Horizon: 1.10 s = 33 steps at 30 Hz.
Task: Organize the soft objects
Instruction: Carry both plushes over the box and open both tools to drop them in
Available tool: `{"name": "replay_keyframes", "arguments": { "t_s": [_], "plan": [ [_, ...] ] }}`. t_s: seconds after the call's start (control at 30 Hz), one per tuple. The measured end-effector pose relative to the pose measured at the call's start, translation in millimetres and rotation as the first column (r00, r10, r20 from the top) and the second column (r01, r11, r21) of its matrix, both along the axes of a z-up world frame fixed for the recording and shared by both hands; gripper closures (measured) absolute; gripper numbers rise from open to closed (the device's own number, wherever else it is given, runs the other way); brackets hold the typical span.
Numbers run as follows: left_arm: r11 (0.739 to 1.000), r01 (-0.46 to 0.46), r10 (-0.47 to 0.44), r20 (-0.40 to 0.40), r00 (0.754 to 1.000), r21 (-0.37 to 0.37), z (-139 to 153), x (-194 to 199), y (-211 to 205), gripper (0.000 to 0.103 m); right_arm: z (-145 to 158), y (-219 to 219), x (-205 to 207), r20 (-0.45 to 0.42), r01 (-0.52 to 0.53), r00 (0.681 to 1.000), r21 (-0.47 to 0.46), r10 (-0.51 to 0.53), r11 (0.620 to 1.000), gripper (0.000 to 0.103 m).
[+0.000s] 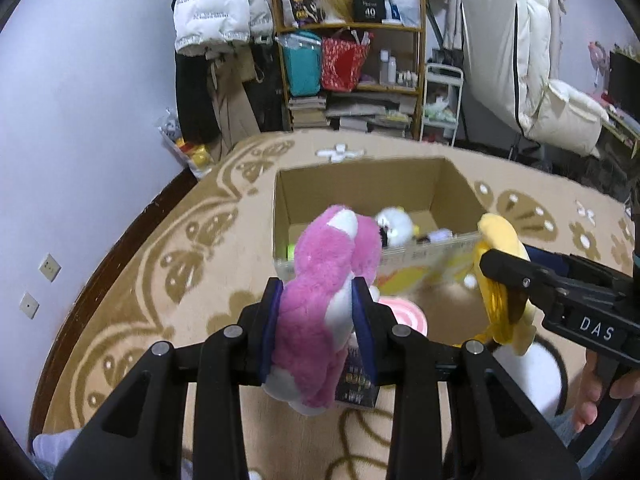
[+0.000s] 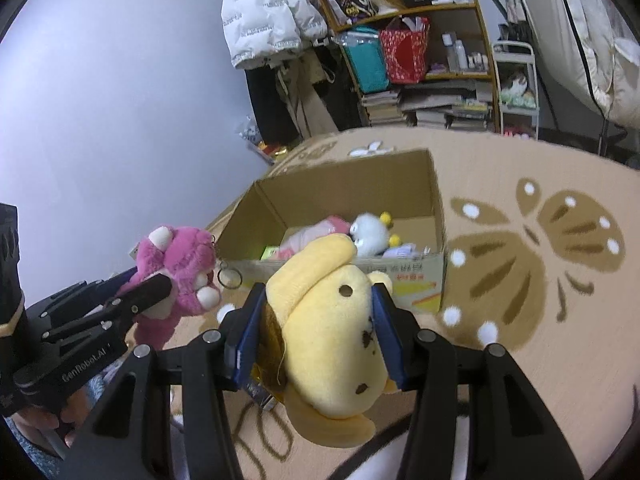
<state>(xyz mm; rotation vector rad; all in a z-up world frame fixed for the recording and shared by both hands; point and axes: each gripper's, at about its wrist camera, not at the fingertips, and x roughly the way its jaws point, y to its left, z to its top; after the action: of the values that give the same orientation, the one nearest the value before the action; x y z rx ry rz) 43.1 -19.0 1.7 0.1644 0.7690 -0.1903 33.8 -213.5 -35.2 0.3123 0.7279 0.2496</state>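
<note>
My left gripper (image 1: 318,312) is shut on a pink and white plush bear (image 1: 320,280), held above the rug just in front of an open cardboard box (image 1: 352,178). My right gripper (image 2: 320,332) is shut on a yellow plush dog (image 2: 332,328), also held short of the box (image 2: 344,184). The bear also shows in the right wrist view (image 2: 180,272), at the left, with a key ring hanging from it. The dog shows in the left wrist view (image 1: 500,264), at the right. Inside the box lie a white plush (image 1: 394,226) and several other soft toys.
A beige rug with brown butterfly patterns (image 2: 540,240) covers the floor. A pink and white round item (image 1: 404,314) lies on the rug before the box. A cluttered wooden shelf (image 1: 352,60), hanging coats (image 1: 216,12) and a white cart (image 1: 442,100) stand behind. Lavender wall at left.
</note>
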Motion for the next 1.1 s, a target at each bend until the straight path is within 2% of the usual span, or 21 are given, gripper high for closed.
{"name": "replay_keyframes", "arguments": {
  "t_s": [0.2, 0.4, 0.8, 1.0, 1.1],
  "plan": [
    [1.000, 0.004, -0.004, 0.061, 0.998, -0.002, 15, 24, -5, 0.070, 12, -11, 15, 0.028, 0.010, 1.000, -0.019, -0.010, 1.000, 0.048],
    [1.000, -0.021, 0.023, 0.087, 0.996, -0.022, 19, 51, -6, 0.070, 24, -18, 32, 0.051, 0.013, 0.999, -0.036, -0.011, 0.999, 0.048],
    [0.998, -0.039, 0.031, 0.156, 0.987, 0.049, 19, 84, -17, 0.070, 28, -25, 71, 0.070, 0.040, 0.997, -0.059, -0.036, 0.997, 0.047],
    [0.999, -0.050, 0.053, 0.178, 0.983, -0.021, 11, 90, -14, 0.069, 19, -23, 79, 0.105, 0.058, 0.993, -0.089, -0.049, 0.994, 0.047],
    [0.998, -0.044, 0.052, 0.171, 0.984, -0.049, 5, 94, -11, 0.069, 11, -25, 84, 0.098, 0.061, 0.994, -0.070, -0.054, 0.996, 0.047]
  ]
}}
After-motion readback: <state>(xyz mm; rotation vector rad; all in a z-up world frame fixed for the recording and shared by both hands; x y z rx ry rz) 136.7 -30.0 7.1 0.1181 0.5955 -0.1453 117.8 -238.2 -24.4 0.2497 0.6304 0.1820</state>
